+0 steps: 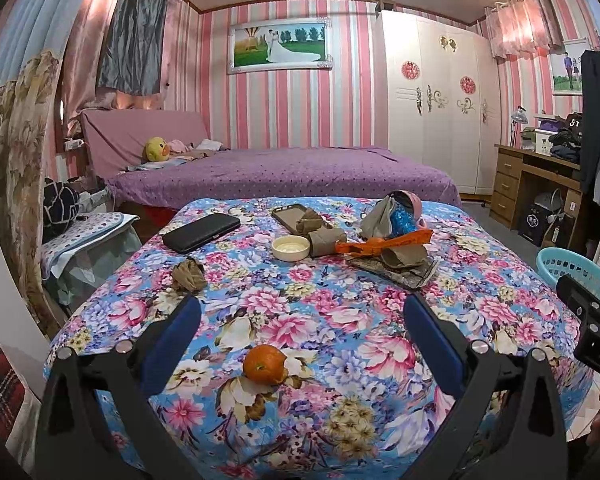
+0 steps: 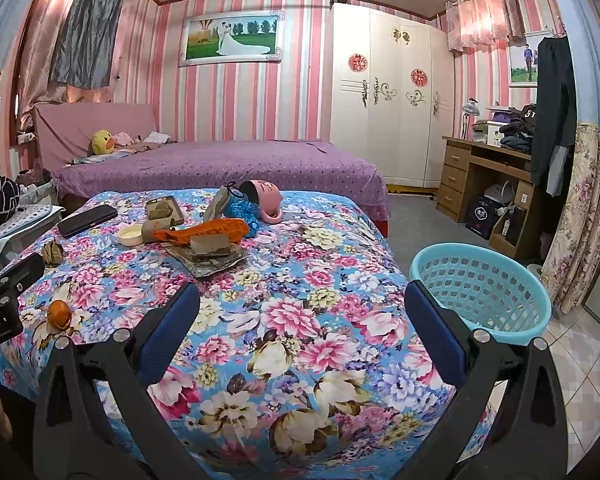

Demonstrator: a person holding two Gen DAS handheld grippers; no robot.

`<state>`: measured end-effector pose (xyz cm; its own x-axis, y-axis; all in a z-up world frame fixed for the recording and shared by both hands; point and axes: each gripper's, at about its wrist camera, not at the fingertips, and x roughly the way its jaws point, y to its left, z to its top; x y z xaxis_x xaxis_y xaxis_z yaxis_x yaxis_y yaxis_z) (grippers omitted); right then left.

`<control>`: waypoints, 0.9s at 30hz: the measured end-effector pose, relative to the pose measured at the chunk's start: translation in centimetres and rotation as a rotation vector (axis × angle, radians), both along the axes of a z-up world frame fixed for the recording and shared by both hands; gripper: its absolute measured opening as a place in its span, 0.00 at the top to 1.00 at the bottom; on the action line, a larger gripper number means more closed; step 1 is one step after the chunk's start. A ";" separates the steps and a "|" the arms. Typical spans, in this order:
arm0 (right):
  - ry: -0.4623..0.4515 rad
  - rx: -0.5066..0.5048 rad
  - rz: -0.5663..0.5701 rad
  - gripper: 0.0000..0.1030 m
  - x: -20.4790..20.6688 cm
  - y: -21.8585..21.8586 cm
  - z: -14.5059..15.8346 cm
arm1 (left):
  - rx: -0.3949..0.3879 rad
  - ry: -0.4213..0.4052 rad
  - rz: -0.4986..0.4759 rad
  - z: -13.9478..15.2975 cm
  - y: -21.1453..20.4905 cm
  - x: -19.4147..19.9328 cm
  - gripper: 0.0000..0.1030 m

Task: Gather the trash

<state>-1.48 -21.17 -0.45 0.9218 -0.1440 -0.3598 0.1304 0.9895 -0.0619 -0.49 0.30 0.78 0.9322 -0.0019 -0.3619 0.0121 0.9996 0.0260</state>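
Bedroom, pink-and-white striped walls, ceiling fan, framed wedding photo over a purple-covered bed. White wardrobe to the right, wooden desk beyond it piled with clothes.

Work surface: table under a blue floral cloth, set in front of the bed.

Left gripper: fingers spread wide, holding nothing, raised over the near edge of the cloth. An orange peel or partly peeled orange lies between and just below the blue pads; hard to say which from this angle.

Right gripper: also wide open and empty, over the right half of the table.

Trash on the cloth: crumpled brown paper wad at left; brown paper rolls beside a round white lid; orange wrapper lying across a flattened grey packet; blue shiny wrapper against a tipped pink mug.

Also a black phone and a phone case with brown paper on it.

Light blue slatted basket stands on the floor, just off the table's right edge.
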 end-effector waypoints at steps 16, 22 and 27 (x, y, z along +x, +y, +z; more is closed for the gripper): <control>-0.001 0.008 -0.006 0.04 0.0 -0.7 -0.3 | 0.003 0.012 0.001 -1.5 -0.3 0.7 0.04; 0.008 0.014 -0.020 0.04 0.3 -1.0 -0.3 | 0.009 0.014 -0.001 -1.5 -0.3 0.8 0.04; 0.015 0.009 -0.024 0.04 0.4 -0.9 -0.4 | 0.015 0.015 -0.004 -1.5 -0.3 0.7 0.04</control>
